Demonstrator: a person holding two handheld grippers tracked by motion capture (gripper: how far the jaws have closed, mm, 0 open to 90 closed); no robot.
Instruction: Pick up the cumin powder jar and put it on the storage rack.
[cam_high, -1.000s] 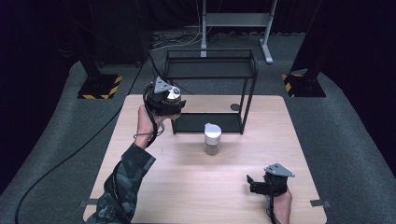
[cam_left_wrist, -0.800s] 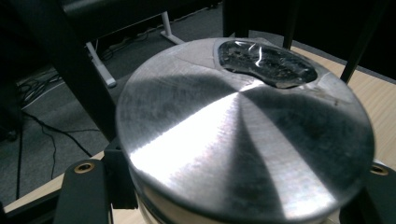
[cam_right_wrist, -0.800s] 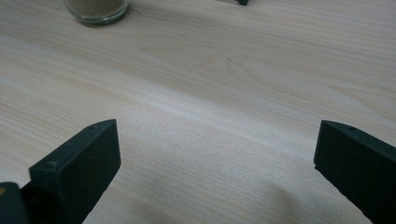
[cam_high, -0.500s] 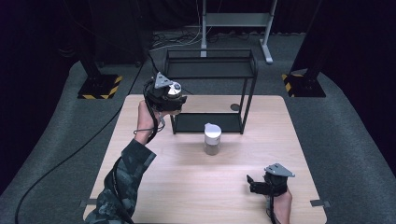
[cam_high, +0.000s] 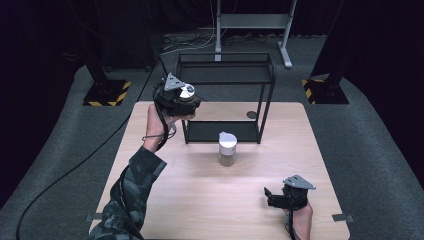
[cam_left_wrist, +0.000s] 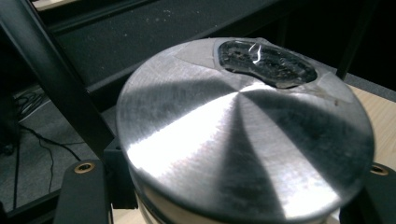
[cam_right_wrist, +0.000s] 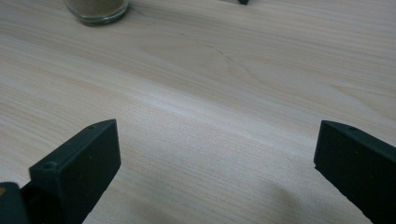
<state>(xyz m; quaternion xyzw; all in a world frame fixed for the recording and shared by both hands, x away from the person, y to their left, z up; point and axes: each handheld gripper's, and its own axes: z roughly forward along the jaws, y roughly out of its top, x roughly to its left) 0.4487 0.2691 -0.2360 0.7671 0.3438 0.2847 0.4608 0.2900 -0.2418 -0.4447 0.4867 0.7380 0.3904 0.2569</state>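
My left gripper (cam_high: 184, 100) has drifted up toward the black wire-frame shelf rack (cam_high: 225, 75), jaws clamped on the round brushed-metal-lidded jar (cam_left_wrist: 243, 130), right gripper (cam_high: 280, 197) idle with jaws apart over the counter (cam_high: 200, 200); next: set it on the rack's top tier.

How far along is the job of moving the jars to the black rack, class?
Done: the left hand-held gripper has a metal-lidded jar clamped and raised beside the black rack. In hand: carrying it toward the rack; it is not yet set down. Left: a second jar stands on the table, and the right hand-held gripper waits open.
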